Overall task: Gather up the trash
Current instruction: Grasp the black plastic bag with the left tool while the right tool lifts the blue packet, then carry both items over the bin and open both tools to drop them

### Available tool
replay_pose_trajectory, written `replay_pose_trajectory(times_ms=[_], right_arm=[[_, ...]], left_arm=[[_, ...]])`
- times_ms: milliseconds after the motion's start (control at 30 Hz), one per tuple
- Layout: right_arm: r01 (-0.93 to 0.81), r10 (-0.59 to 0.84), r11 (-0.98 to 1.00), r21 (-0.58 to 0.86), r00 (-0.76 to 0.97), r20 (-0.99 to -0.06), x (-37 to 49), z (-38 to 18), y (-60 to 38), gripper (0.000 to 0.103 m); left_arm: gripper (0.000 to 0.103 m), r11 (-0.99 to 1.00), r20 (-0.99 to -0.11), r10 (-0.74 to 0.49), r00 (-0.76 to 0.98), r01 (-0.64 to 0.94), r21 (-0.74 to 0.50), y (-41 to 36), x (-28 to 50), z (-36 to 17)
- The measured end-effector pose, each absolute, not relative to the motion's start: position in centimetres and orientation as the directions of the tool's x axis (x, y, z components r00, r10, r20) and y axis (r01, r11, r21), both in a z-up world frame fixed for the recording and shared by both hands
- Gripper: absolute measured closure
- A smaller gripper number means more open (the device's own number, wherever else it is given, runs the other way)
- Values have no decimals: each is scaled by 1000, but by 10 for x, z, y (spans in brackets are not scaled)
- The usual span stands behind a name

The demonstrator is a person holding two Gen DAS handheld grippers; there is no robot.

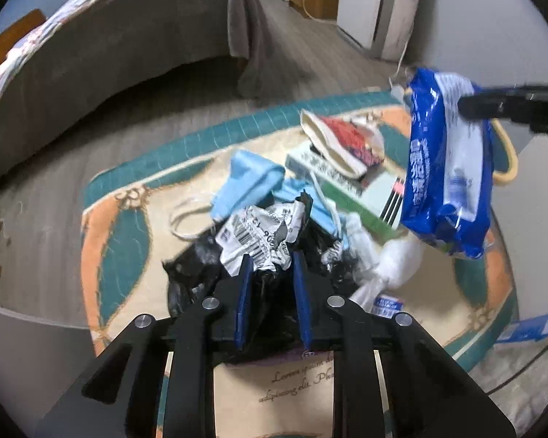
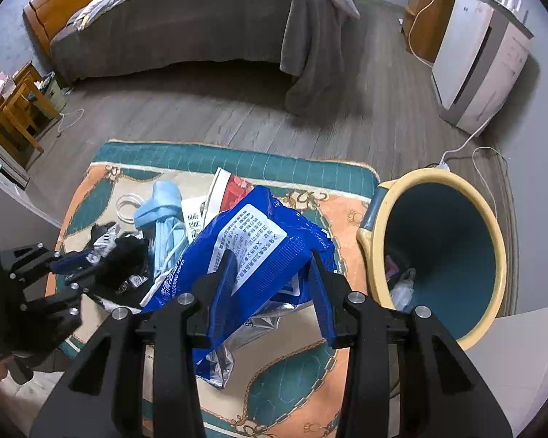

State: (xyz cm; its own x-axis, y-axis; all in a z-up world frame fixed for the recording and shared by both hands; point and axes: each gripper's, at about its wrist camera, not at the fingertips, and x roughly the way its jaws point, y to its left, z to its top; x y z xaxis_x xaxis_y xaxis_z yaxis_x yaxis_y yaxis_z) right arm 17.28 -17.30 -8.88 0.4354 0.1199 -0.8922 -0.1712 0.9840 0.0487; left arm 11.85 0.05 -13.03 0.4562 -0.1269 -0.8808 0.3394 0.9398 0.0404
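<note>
one blue wipes pack (image 2: 252, 255), two face masks (image 1: 252, 179), one bin (image 2: 442, 248), one rug (image 2: 292, 168)

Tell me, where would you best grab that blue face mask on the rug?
Pinch the raised folded hump of the mask, coming from above. It stands clear of the rug there, while its lower end is tucked under the black bag.

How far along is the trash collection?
Done: the teal bin with the cream rim holds a few scraps. In hand: right gripper lifts the blue wipes packet; left gripper pinches the crumpled black mailer bag. Left: blue face masks, white tissue, boxes.
</note>
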Motion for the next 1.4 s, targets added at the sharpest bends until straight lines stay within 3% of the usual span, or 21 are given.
replay_pose_trajectory(times_ms=[200,433,633,900,1400], right_arm=[[-147,111,988,46,473,-874,174,-76,-181,64],[-61,87,996,64,562,-822,173,-50,-196,64],[-28,27,1000,13,646,-763,165,-24,-197,64],[-41,-6,998,-47,690,-724,157,-10,-192,64],[-61,-11,995,-77,711,-703,157,-10,-204,64]], left_arm=[[82,956,-804,-117,583,286,68,16,116,-85],[82,978,-648,-170,742,206,-21,41,109,-18],[81,977,-586,-205,784,198,-78,46,104,10],[81,973,-575,-228,786,192,-125,52,104,16],[81,968,-611,-241,754,236,-90,17,118,3]])
